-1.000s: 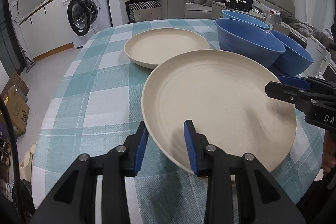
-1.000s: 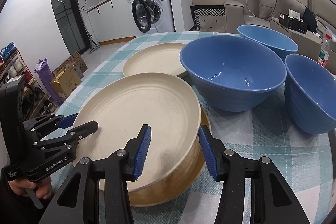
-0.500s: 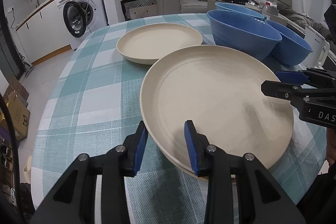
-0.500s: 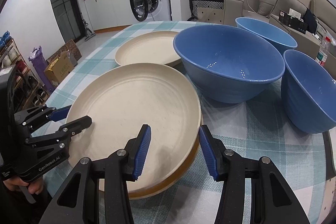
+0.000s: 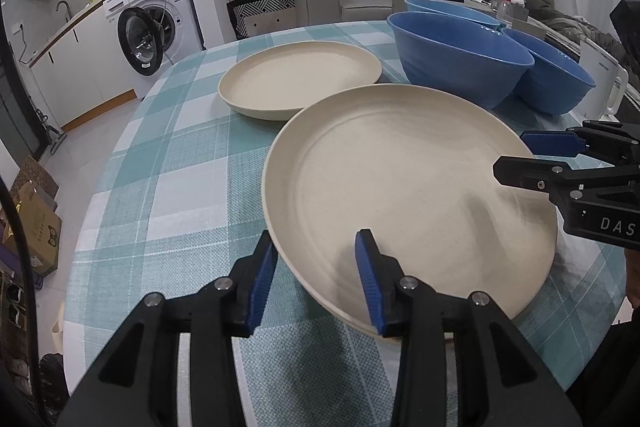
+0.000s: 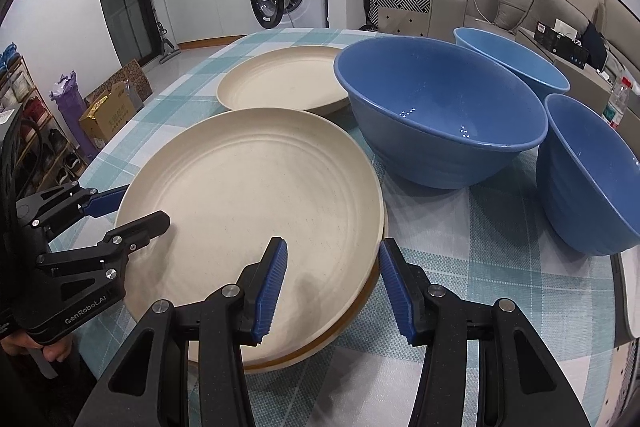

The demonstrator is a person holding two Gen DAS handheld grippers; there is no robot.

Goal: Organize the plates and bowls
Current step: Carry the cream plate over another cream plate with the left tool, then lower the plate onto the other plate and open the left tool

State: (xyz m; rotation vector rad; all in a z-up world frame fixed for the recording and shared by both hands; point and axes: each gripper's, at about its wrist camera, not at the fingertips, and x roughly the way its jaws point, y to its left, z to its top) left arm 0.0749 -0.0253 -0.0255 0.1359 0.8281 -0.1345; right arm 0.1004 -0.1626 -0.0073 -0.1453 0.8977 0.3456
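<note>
plate [image 5: 408, 187] lies on the checked tabletop [image 5: 168, 187], a second plate [image 5: 300, 83] and three blue bowls [image 6: 440, 107] just behind. left gripper [image 5: 316, 279] straddles its near rim, fingers opening, not pressing; right gripper [image 6: 332, 283] straddles the opposite rim, fingers apart. both angle downward.

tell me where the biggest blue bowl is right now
The biggest blue bowl sits on the checked tablecloth right of centre in the right wrist view, just right of the two cream plates, with two smaller blue bowls behind and beside it.
</note>
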